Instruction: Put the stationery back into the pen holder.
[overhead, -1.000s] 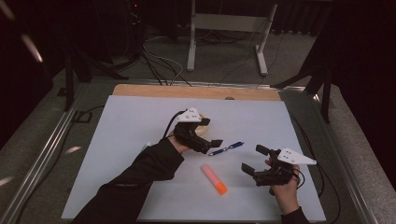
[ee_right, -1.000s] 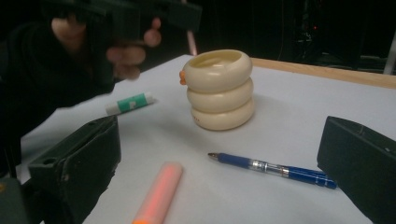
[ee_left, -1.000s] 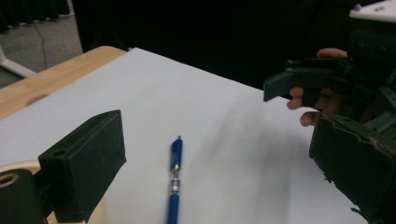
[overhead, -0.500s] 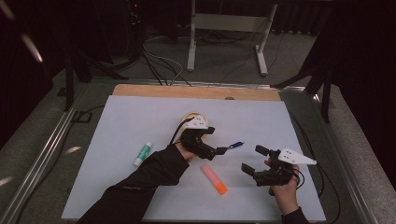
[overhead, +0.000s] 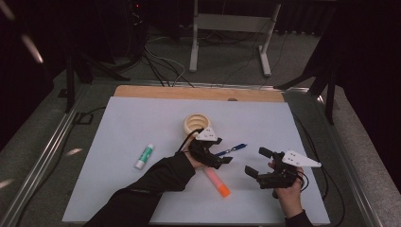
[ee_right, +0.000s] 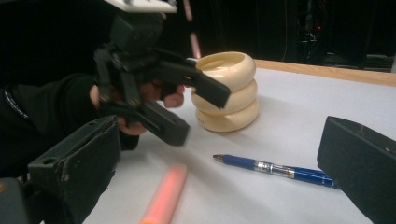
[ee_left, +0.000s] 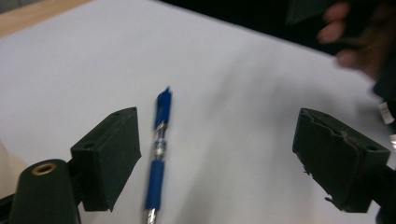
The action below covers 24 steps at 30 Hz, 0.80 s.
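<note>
A blue pen [overhead: 230, 150] lies on the white mat [overhead: 142, 123], right of centre. My left gripper [overhead: 223, 152] has come down over its near end. In the left gripper view the pen [ee_left: 159, 154] lies between the two jaws, close to the left one, with neither pad touching it. This gripper [ee_left: 224, 158] is open, though its jaws have just been closing a little. My right gripper [overhead: 257, 161] hovers open at the right, pointing left at the pen [ee_right: 275, 169] and at the left gripper [ee_right: 198, 114]. Nothing sits in the right gripper [ee_right: 219, 168].
An orange highlighter [overhead: 217, 182] lies just below the left hand. A cream ringed cup [overhead: 196, 124] stands behind the left gripper. A green and white stick [overhead: 144, 156] lies at the left. A wooden strip [overhead: 198, 93] borders the mat's far edge.
My left gripper has moved nearer and down onto the pen, uncovering the cream cup and the green and white stick. Its jaws stand slightly narrower. The right gripper has kept still.
</note>
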Motion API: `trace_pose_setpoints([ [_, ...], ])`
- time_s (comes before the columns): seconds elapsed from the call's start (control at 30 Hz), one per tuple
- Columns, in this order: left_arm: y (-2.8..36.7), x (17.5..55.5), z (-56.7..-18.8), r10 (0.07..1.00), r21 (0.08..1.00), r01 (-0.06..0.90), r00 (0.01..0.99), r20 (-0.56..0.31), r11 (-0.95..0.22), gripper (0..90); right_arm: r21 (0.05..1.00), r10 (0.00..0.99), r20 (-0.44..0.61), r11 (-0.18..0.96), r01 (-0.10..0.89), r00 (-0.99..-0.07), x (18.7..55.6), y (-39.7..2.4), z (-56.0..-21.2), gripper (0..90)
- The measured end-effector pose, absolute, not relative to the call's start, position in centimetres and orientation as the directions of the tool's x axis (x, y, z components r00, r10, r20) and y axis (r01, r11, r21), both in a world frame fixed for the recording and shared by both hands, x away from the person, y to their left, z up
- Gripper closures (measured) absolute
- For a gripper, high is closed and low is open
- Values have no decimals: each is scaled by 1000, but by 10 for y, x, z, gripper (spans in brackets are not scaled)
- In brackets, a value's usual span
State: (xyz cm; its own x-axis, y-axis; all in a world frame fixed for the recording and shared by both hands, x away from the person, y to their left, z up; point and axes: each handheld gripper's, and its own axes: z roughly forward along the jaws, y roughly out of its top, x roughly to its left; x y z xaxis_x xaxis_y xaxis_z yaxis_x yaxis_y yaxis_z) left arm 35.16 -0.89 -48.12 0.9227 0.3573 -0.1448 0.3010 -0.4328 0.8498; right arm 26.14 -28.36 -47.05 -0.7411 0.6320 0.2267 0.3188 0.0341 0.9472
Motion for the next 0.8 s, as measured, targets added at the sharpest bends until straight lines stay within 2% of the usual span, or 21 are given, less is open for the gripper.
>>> trace_pose_setpoints([
  [0.1, -13, 352, -489, 365, 837, 302, 921, -134, -456, 167, 947, 632, 226, 35, 318, -742, 261, -283, -471, 0],
  [0.5, -27, 357, -508, 451, 755, 312, 892, -25, -576, 444, 947, 627, 226, 40, 320, -746, 261, -282, -471, 0],
  [0.8, -36, 363, -517, 482, 705, 348, 876, -9, -618, 541, 945, 624, 226, 44, 323, -748, 261, -282, -472, 0],
])
